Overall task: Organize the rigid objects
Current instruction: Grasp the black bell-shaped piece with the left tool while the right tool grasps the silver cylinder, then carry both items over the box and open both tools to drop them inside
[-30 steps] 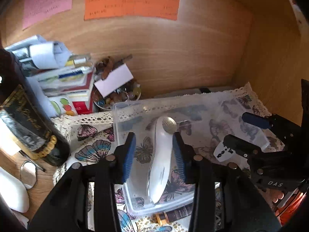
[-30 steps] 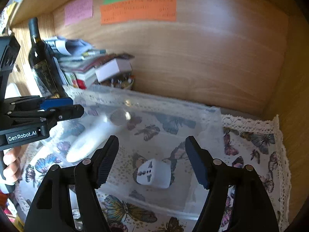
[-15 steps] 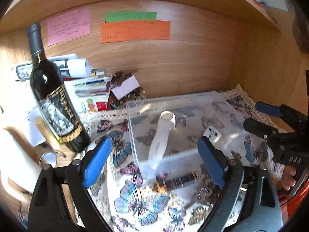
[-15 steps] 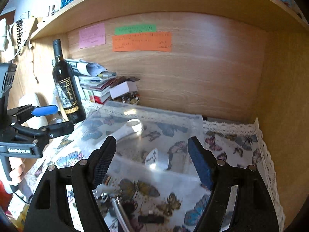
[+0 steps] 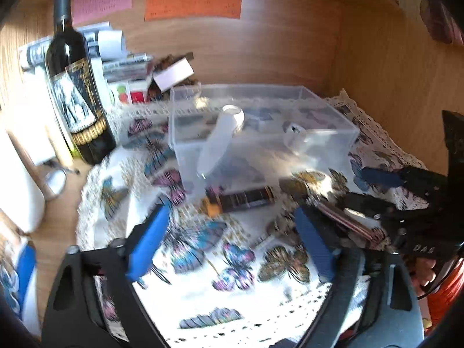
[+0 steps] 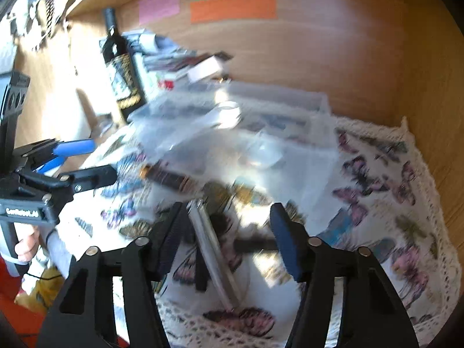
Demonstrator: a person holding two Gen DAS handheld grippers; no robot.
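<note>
right gripper [image 6: 226, 237] | jaws half open, just closing, astride metal bar [image 6: 214, 258], not gripped | bar judged stiff, slick, light; best taken mid-length | left gripper [image 5: 229, 246] jaws wide, empty

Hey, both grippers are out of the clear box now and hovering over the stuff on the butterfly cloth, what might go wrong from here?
1. The right gripper, whose jaws have just been closing, straddles a thin silver rod lying askew; it may slip or roll off.
2. The wine bottle stands near the left gripper; a wide swing could topple it.
3. Both grippers work close together over the dark tube and could collide.
</note>
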